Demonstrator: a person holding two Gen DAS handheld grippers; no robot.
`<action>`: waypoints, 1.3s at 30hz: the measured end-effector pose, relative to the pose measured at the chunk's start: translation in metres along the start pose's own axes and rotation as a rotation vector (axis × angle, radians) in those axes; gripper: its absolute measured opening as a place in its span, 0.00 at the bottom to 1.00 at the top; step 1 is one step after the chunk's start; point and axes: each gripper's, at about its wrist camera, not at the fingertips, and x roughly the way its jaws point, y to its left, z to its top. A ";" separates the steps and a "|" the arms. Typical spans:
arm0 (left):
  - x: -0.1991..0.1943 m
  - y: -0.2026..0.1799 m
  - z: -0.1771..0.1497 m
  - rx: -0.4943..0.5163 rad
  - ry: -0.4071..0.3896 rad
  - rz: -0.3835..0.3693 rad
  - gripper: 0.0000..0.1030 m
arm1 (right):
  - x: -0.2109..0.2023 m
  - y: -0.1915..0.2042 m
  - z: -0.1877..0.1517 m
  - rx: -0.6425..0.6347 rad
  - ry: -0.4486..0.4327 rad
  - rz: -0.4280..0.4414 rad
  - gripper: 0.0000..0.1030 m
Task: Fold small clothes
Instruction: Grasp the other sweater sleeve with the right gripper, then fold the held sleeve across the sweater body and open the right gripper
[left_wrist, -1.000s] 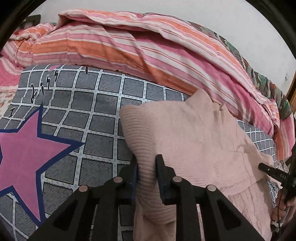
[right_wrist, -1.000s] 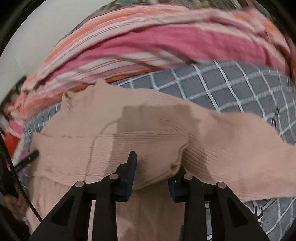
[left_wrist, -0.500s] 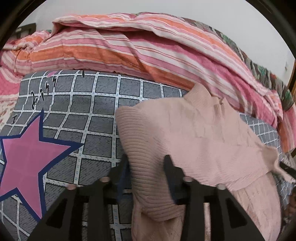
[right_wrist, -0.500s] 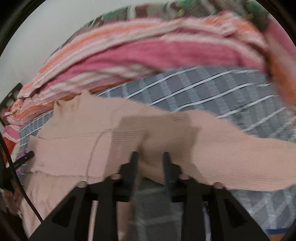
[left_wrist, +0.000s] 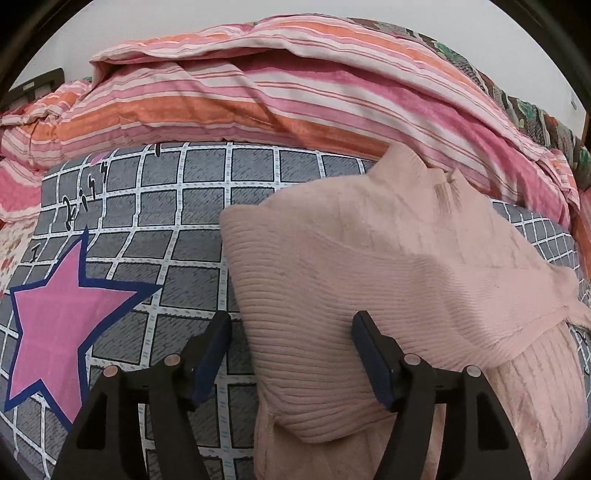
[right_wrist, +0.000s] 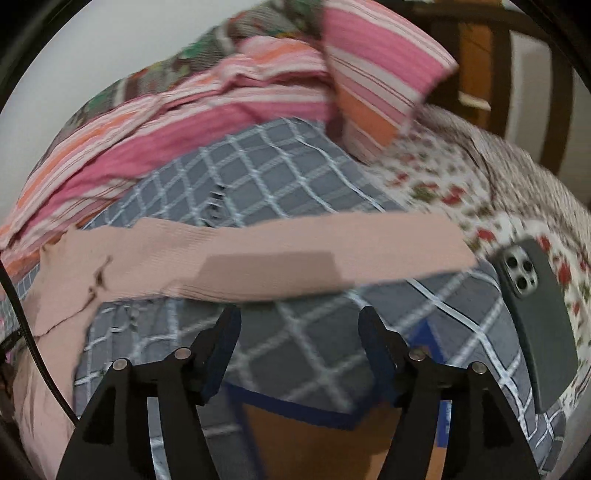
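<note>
A grey checked sheet (left_wrist: 155, 206) with white grid lines spreads under and ahead of both grippers. Beyond it, far past the jaws, a pink and orange striped quilt (left_wrist: 258, 92) lies heaped against the wall.

The sweater (left_wrist: 369, 266), pale pink ribbed knit, lies flat on the sheet. In the left view its folded body fills the space ahead of the jaws and to their right, collar pointing away; one sleeve is folded across the front, its ribs curving round a soft rolled edge. In the right view the other sleeve (right_wrist: 280, 258) stretches straight across just ahead of the jaws, blurred, with the body off to their left.

A pink star (left_wrist: 62, 321) outlined in blue is printed on the sheet, left of the left jaws.

The left gripper (left_wrist: 291, 328) is opening; the rolled fold lies between its fingers, neither pad pressing it. The right gripper (right_wrist: 299, 321) is opening too, with only sheet between its fingers and the sleeve just beyond the tips.

A dark phone (right_wrist: 535, 317) lies face down right of the right jaws.
</note>
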 end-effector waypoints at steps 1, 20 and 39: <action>0.001 0.001 0.000 -0.003 0.004 0.000 0.65 | 0.002 -0.004 0.001 0.012 -0.003 0.010 0.63; 0.005 0.006 0.003 -0.032 0.005 -0.011 0.66 | 0.042 -0.042 0.045 0.154 -0.013 0.081 0.09; -0.060 0.079 -0.015 -0.215 -0.093 0.074 0.70 | -0.071 0.254 0.064 -0.295 -0.268 0.180 0.06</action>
